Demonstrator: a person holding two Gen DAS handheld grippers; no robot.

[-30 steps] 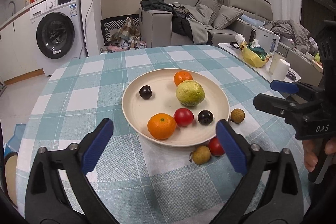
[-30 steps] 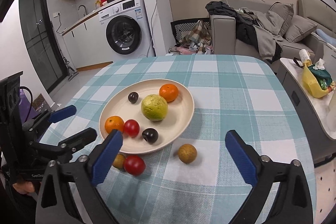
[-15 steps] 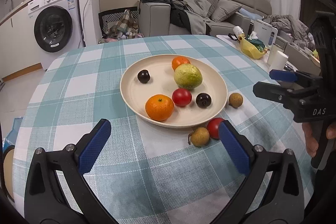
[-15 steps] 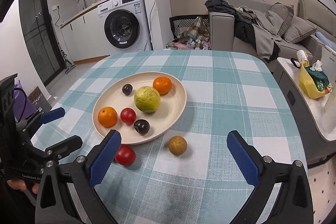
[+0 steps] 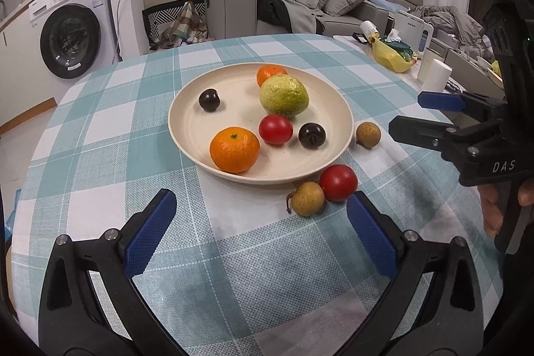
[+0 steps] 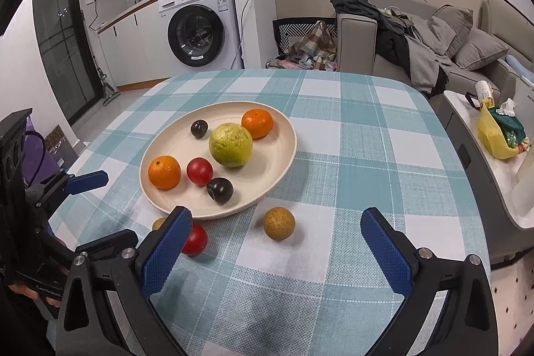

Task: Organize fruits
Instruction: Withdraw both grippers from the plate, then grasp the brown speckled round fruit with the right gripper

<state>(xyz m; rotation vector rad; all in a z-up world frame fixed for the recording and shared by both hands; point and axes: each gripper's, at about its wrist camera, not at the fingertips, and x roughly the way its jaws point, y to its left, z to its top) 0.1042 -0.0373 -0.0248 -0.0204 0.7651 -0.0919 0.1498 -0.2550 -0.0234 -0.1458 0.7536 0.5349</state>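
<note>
A cream plate (image 5: 187,129) (image 6: 283,152) on the checked table holds two oranges (image 5: 234,149), a green guava (image 5: 284,95), a red tomato (image 5: 275,129) and two dark plums (image 5: 311,135). Off the plate lie a red tomato (image 5: 338,182) (image 6: 195,240), a brown longan (image 5: 307,199) beside it, and another longan (image 5: 368,134) (image 6: 279,223). My left gripper (image 5: 260,222) is open and empty, near the front of the plate. My right gripper (image 6: 275,251) is open and empty, just short of the lone longan.
A side table at the right carries a yellow bag (image 6: 497,139) and a white cup (image 5: 435,77). A sofa with clothes (image 5: 283,5) and a washing machine (image 6: 197,35) stand beyond the table's far edge.
Both grippers have moved forward and lower toward the fruit; the plate and loose fruit look nearer. Nothing has been grasped, and the fruit has not moved.
</note>
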